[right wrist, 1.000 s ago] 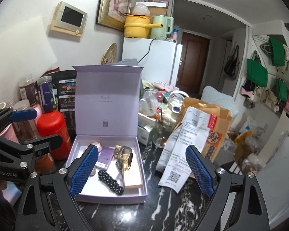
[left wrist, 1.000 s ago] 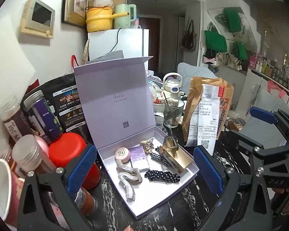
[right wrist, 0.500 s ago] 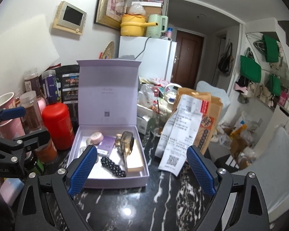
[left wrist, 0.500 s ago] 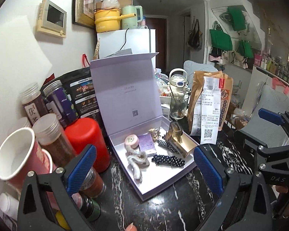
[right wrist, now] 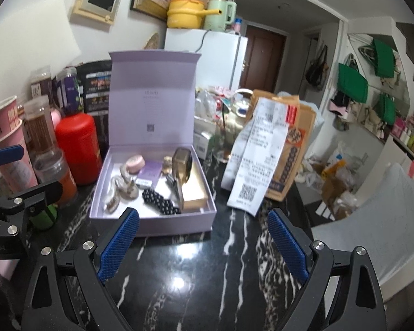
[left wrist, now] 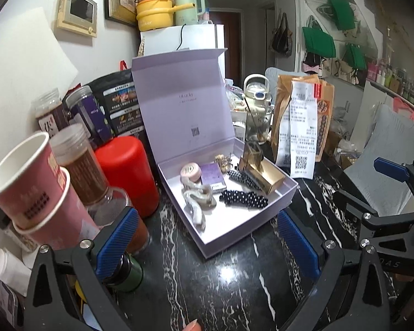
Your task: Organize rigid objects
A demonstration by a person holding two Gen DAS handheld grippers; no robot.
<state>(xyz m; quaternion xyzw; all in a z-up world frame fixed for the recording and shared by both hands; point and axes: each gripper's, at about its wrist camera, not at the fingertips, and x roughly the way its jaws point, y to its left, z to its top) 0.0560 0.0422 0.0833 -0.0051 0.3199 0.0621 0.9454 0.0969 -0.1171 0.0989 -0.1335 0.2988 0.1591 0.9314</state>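
A lilac gift box stands on the black marble table with its lid upright. Inside lie a marbled hair claw, a round pink tin, a purple card, a black beaded clip and a gold box. My left gripper is open in front of the box, holding nothing. My right gripper is open too, just before the box's front wall.
Left of the box stand a red canister, stacked pink paper cups, spice jars and a green bottle. A paper bag with a receipt stands to the right, with a glass behind.
Both grippers have drawn back from the box, so it looks smaller and more table shows. The cups and jars on the left came into view. Both stayed open.
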